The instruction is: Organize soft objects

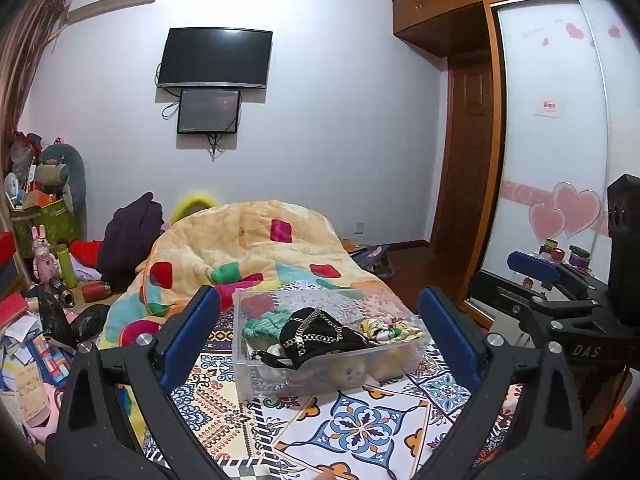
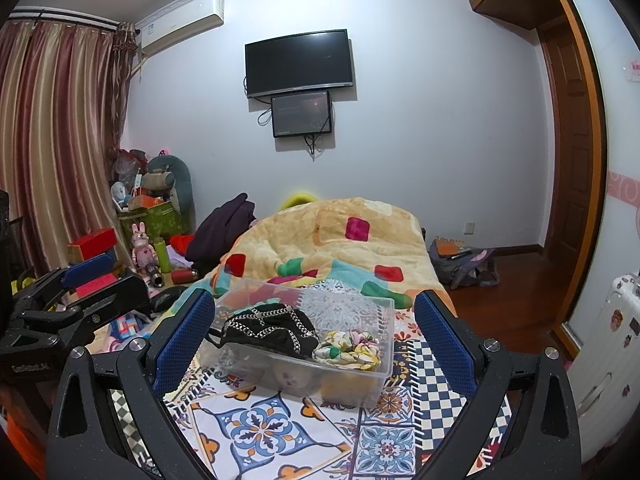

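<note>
Nearest, the left gripper and the right gripper hung side by side above a bed, each with its blue-padded fingers spread wide and holding nothing. The letters "DAS" showed on the right gripper's black body as seen from the left wrist view.

Under them lay a patterned bedspread printed with blue and orange tile motifs and checkered bands. On it, just ahead of both grippers and framed between their fingers, sat a clear plastic bin. The soft objects were inside it: a black chain-trimmed bag on top, a yellow floral scrunchie touching its right side, a teal knit piece toward the left, and a plush toy dimly visible through the front wall.

Behind the bin, a heaped cream quilt with coloured squares blocked the far end of the bed. Left of the bed were piled boxes, a pink rabbit figure and striped curtains.

On the far white wall hung a dark television, a smaller screen just below it, and an air conditioner up left. A wooden door stood to the right.
</note>
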Available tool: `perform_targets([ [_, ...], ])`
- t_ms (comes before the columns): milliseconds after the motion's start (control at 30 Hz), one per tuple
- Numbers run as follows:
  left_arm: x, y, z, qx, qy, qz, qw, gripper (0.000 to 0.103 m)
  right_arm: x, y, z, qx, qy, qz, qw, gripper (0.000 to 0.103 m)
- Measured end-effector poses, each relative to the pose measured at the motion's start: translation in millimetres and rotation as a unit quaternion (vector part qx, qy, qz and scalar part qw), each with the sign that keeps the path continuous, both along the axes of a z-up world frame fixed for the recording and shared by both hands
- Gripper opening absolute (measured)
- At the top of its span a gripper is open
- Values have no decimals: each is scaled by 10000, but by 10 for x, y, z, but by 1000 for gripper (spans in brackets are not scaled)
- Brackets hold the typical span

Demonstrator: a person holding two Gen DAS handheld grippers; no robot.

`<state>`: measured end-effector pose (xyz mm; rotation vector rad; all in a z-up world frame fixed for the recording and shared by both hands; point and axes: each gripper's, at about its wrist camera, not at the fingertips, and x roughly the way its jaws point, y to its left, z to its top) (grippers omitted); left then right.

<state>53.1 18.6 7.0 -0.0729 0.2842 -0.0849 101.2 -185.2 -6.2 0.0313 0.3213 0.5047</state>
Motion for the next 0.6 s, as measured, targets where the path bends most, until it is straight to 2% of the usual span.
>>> perform_targets([
  [600, -22, 9, -23, -33, 56, -10, 10000, 101, 4, 12, -23, 25, 30, 35, 10000, 100],
])
